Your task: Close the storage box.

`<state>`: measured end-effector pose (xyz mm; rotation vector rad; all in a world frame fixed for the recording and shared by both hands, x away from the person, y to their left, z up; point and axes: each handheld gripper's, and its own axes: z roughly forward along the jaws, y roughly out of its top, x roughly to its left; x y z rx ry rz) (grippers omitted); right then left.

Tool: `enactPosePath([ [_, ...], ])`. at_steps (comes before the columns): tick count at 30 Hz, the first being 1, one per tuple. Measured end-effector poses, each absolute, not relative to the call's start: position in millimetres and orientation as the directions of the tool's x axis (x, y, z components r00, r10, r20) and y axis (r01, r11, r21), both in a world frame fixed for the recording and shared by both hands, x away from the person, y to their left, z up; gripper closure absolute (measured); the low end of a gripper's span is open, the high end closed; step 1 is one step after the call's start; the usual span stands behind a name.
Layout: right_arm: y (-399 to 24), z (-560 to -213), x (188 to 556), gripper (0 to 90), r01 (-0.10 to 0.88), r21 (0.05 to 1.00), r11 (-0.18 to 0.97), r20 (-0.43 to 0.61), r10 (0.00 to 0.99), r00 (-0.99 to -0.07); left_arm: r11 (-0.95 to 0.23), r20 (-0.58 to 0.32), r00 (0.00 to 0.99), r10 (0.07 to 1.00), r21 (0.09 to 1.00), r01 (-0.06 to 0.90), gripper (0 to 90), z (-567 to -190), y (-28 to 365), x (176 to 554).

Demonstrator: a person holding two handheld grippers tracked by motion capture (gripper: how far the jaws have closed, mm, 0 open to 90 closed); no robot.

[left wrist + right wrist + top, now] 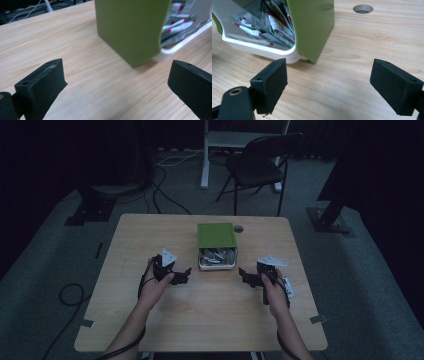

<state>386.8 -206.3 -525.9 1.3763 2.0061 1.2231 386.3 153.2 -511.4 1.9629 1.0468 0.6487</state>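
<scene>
A green box (pixel 216 236) with a white drawer (pixel 217 265) pulled out toward me stands mid-table; the drawer holds several small packets (pixel 216 256). My left gripper (pixel 184 274) is open just left of the drawer, its jaws wide apart over bare wood. In the left gripper view (pixel 117 82) the green box (pixel 130 27) rises ahead with packets (pixel 177 22) at its right. My right gripper (pixel 245 274) is open just right of the drawer. The right gripper view (pixel 329 82) shows the box's green side (pixel 312 27), the white drawer (pixel 259 48) and the packets (pixel 269 27).
The wooden table (pixel 150 320) has a round cable hole (pixel 238 228) behind the box, seen also as the hole (pixel 363 8). A small white item (pixel 288 287) lies beside my right hand. A dark chair (pixel 260 165) and cables (pixel 165 195) are on the floor beyond.
</scene>
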Motion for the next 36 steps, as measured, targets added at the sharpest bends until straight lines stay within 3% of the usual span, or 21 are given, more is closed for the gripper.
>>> enactPosePath([
  [17,-241.8,-529.8,355.6,14.0,0.535,0.834,0.133,0.103,0.916,-0.387,-0.309,0.066,0.452,0.889,0.817,0.488,1.7,-524.0,197.7,366.3],
  [36,-294.1,-538.5,322.1,14.0,0.548,0.831,0.092,0.077,0.958,-0.277,-0.250,0.054,0.346,0.937,0.796,0.552,1.7,-537.4,250.3,335.7],
])
